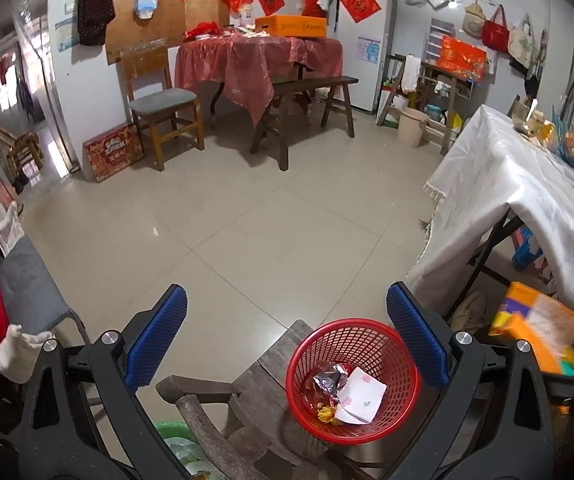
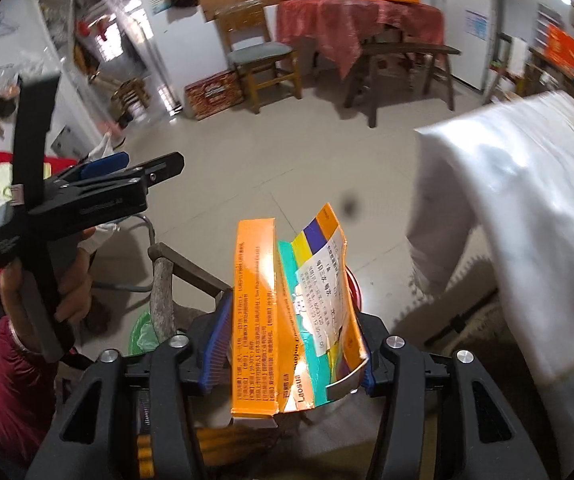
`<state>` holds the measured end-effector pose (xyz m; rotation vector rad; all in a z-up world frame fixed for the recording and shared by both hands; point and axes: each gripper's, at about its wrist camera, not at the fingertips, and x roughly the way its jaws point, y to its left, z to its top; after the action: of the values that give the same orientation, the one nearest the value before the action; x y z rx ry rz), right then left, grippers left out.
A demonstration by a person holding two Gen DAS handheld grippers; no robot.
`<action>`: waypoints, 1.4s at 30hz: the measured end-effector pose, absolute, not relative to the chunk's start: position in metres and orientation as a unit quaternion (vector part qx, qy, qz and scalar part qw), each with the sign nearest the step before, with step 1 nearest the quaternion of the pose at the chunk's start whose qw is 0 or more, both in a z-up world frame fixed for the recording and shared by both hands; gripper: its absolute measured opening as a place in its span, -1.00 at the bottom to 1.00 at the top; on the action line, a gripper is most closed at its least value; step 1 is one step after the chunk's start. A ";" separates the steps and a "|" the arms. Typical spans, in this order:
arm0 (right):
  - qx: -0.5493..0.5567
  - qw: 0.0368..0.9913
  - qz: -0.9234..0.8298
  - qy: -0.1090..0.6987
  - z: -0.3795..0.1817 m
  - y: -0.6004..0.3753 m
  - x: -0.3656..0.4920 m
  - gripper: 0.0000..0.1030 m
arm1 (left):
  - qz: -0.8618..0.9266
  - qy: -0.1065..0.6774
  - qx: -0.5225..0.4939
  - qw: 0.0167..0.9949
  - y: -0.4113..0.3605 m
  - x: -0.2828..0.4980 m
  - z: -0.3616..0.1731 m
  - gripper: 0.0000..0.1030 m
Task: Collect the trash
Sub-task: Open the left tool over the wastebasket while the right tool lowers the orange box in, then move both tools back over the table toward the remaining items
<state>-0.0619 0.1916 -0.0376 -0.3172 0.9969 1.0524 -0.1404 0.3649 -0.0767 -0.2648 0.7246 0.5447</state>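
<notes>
The right gripper has a crushed orange box between its blue pads, and in the right wrist view the box stands up the middle of the frame, its long axis running away from the camera along the fingers. Whether the pads are pressing on it is hard to say; the box sits between them and looks carried. The red basket sits low and right of centre in the left wrist view, on a wooden stool, with foil and paper scraps already in it. In that same view the box shows at the right edge, beside and slightly above the basket. So the right hand is the nearer one to the drop. The left gripper hangs wide open with nothing in it, the basket below and between its fingers. I'd judge the coming move to be bringing the box over the rim and letting go.
</notes>
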 end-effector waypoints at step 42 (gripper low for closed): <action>0.016 0.867 0.368 0.335 0.034 -0.008 -0.037 0.56 | 0.194 0.327 -0.053 0.923 0.262 -0.121 -0.017 0.87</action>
<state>-0.0371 -0.0076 0.0337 0.0334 0.7013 0.7714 -0.1209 0.2622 -0.0169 -0.1097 0.6719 0.3986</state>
